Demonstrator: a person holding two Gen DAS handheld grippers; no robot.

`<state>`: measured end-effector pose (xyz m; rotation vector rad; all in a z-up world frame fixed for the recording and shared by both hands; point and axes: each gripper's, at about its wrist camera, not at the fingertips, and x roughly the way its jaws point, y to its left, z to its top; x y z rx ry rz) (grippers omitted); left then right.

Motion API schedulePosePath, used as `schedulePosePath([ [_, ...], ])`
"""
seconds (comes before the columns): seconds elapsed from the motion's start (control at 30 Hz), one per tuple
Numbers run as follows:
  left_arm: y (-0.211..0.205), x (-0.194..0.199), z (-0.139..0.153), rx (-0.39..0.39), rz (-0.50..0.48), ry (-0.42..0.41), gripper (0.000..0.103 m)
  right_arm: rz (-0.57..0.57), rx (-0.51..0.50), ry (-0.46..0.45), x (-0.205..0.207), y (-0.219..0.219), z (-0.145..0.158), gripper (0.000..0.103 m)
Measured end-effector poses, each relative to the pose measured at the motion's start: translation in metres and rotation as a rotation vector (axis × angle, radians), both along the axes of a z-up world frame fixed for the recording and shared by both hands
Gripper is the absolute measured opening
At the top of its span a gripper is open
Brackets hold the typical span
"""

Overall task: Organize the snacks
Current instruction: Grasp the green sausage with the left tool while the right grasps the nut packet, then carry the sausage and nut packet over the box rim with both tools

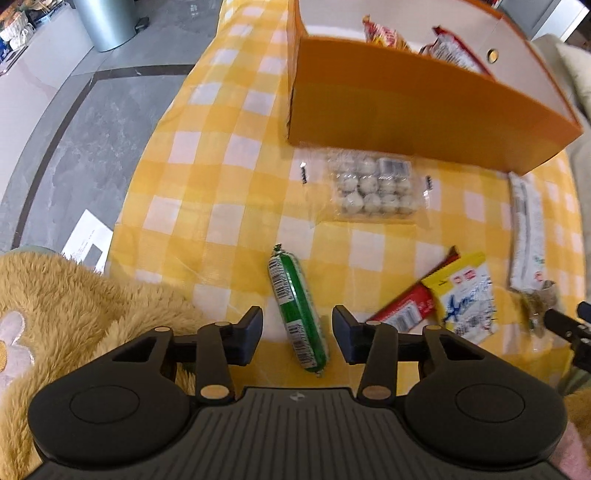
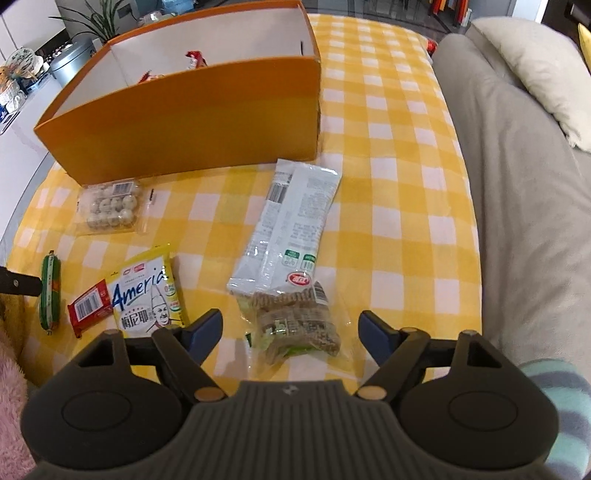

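While both claws point down at the table:
Surface: yellow-white check cloth [image 2: 388,155], snacks scattered on it.
Room: grey tile floor [image 1: 92,129] left, grey sofa [image 2: 517,221] right, steel bin [image 1: 107,22] far left.
Box: orange [image 1: 406,110], at back, some packets inside.
Sausage: green [image 1: 297,310], long axis running away from the camera, top end tilted left; between left claw [image 1: 297,332] pads, not touched.
Left claw: narrow gap, nothing gripped.
Biscuit pack: [image 2: 291,236] long axis toward box; near end between right claw [image 2: 291,334] pads, apart.
Right claw: wide, nothing held.
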<state>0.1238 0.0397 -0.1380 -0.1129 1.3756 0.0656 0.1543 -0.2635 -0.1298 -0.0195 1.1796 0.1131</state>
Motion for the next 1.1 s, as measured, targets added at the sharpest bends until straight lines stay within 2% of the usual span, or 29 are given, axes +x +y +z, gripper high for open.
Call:
schedulePosePath([
  [0.07, 0.000, 0.003, -0.005, 0.009, -0.001, 0.016, 0.052, -0.010, 0.004, 0.019, 0.003, -0.002, -0.004, 0.075],
  [0.2, 0.002, 0.008, -0.012, 0.003, -0.002, 0.043, 0.046, -0.027, 0.016, 0.055, 0.007, -0.004, -0.013, 0.066],
  [0.37, -0.001, 0.012, -0.017, -0.018, -0.011, 0.058, 0.040, -0.035, 0.016, 0.064, 0.011, -0.004, -0.017, 0.064],
  [0.43, -0.003, 0.013, -0.020, -0.017, -0.021, 0.069, 0.034, -0.030, 0.011, 0.064, 0.012, -0.003, -0.018, 0.062],
  [0.83, -0.021, 0.018, -0.028, 0.023, -0.055, 0.087, 0.028, -0.022, 0.030, 0.064, 0.014, -0.003, -0.023, 0.051],
  [1.1, -0.015, 0.014, -0.023, -0.001, -0.045, 0.068, 0.025, -0.025, 0.041, 0.037, 0.011, -0.004, -0.018, 0.045],
])
